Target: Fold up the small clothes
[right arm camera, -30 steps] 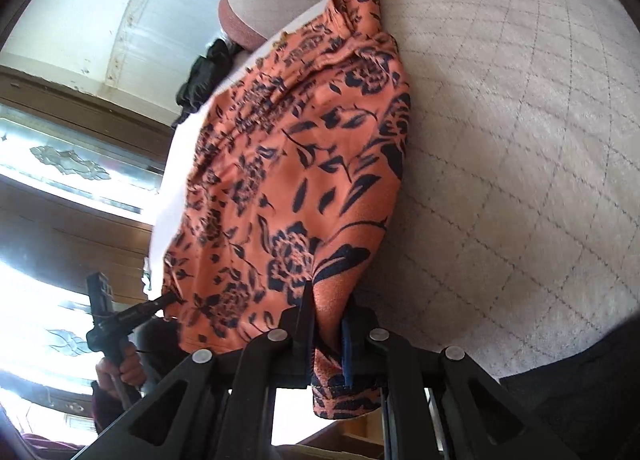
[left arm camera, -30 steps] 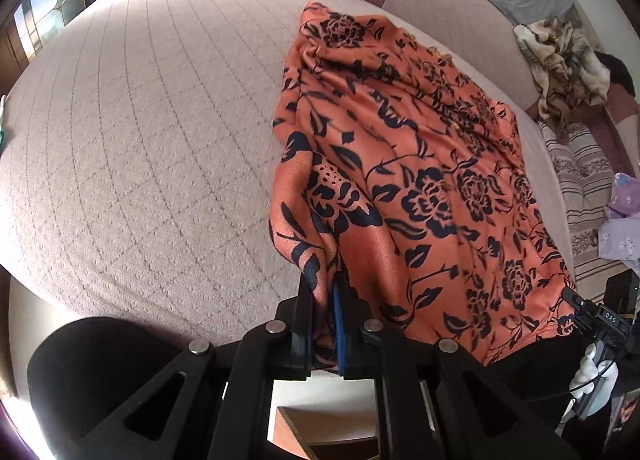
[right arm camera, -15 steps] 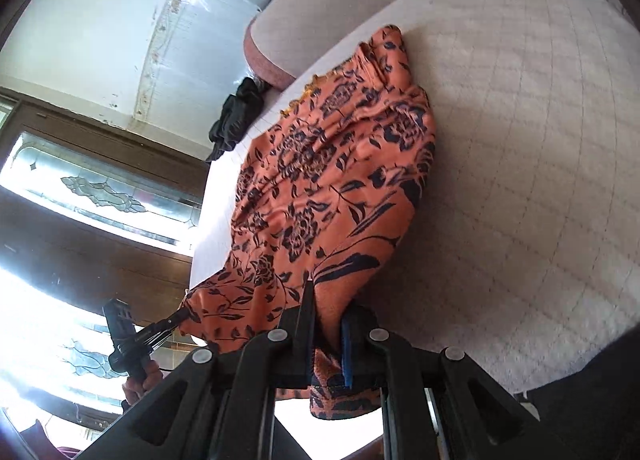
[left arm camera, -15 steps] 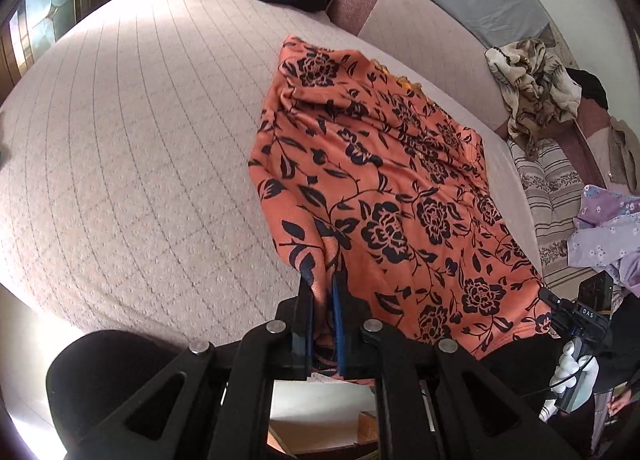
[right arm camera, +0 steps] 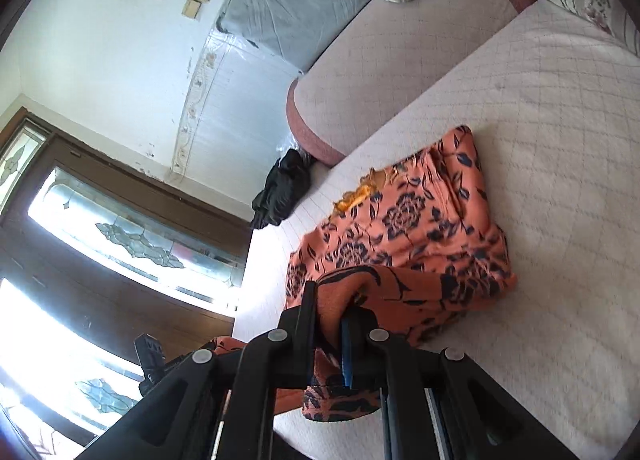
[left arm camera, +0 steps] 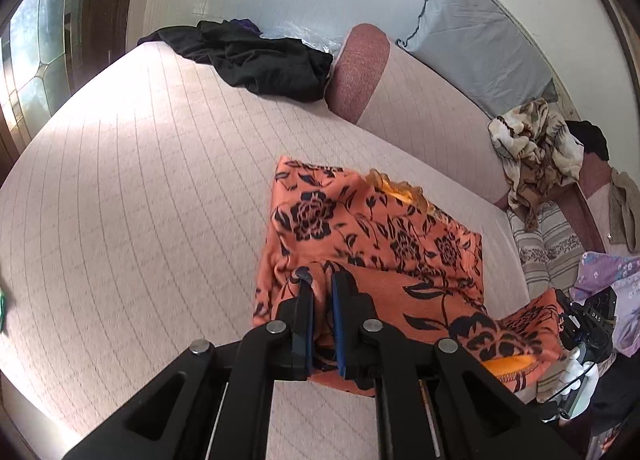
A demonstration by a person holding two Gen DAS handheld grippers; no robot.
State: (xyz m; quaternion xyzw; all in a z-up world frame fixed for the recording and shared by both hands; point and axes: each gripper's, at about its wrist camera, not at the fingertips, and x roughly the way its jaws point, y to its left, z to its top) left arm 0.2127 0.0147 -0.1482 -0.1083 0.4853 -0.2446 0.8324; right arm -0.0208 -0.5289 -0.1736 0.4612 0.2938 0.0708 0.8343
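Both grippers, left (left arm camera: 322, 292) and right (right arm camera: 330, 310), fingers clamped tight on near corners of orange floral garment (left arm camera: 372, 236), lifted above bed (left arm camera: 140, 200) and doubling over its far half. Risk: uneven carry skewing fold; slippery fabric sliding free.

The left hand-held gripper (left arm camera: 322, 280) is pinching its jaws tight on a fold of orange floral cloth (left arm camera: 372, 244) and pointing steeply downward. The right hand-held gripper (right arm camera: 330, 300) is clamping another edge of that cloth, tilting only gently downward, over the bed's near edge.
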